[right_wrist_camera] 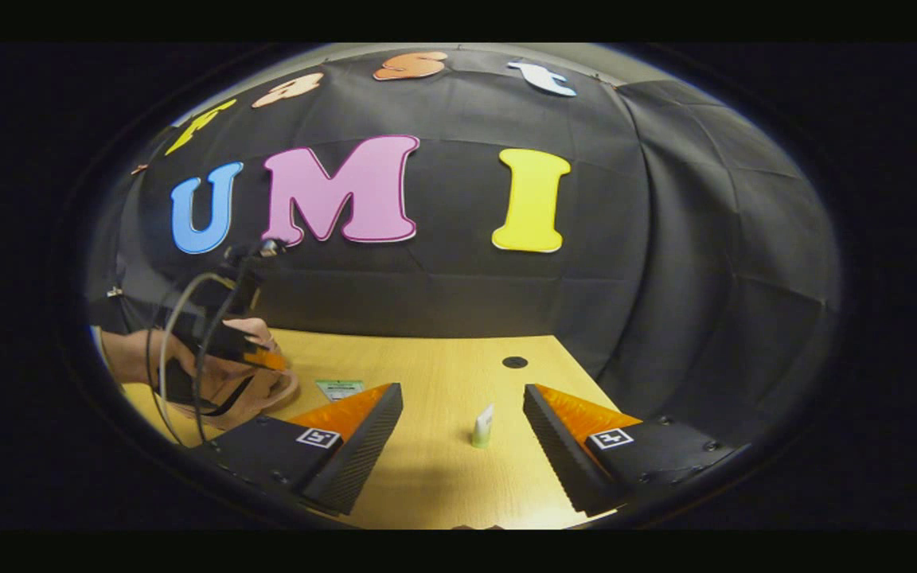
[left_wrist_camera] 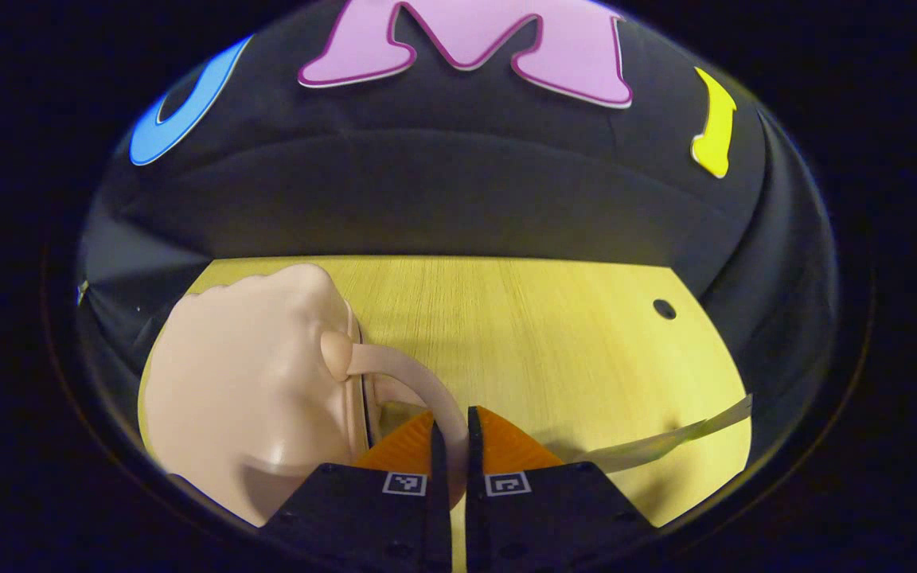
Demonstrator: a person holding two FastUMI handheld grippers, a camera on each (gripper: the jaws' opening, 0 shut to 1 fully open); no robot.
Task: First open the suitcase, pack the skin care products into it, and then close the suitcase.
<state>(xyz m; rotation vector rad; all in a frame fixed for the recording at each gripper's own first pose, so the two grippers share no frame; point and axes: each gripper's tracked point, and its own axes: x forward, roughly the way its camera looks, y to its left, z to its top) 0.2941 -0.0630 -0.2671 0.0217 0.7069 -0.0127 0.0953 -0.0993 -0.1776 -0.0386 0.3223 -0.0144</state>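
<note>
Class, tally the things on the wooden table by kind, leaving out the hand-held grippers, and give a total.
Pink suitcase: 1
Standing tube: 1
Flat green-and-white packet: 1
Total: 3

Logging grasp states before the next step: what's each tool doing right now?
Left tool: shut on the curved handle of the small peach-coloured plastic suitcase.
Right tool: open, holding nothing.
</note>
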